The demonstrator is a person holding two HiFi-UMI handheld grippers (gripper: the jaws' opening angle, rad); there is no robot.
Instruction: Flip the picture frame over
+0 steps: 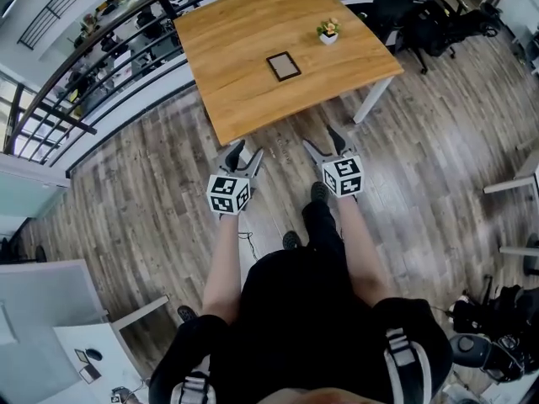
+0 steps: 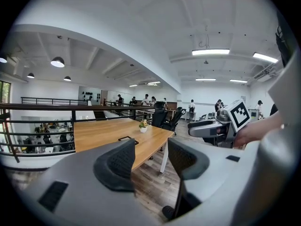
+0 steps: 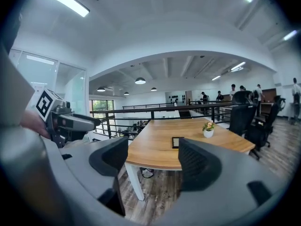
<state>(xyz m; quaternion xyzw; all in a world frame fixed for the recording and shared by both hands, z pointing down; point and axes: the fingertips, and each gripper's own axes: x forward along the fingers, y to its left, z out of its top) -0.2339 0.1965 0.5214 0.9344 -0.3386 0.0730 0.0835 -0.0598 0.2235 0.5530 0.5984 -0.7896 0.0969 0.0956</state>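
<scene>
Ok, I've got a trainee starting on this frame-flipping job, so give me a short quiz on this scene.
1. True or false: the picture frame lies flat on the table.
2. What else stands on the table? A) potted plant B) mug C) lamp
3. Fill in: the left tongs and right tongs are both ___, with nothing between them.
Key: 1 true; 2 A; 3 open.
</scene>
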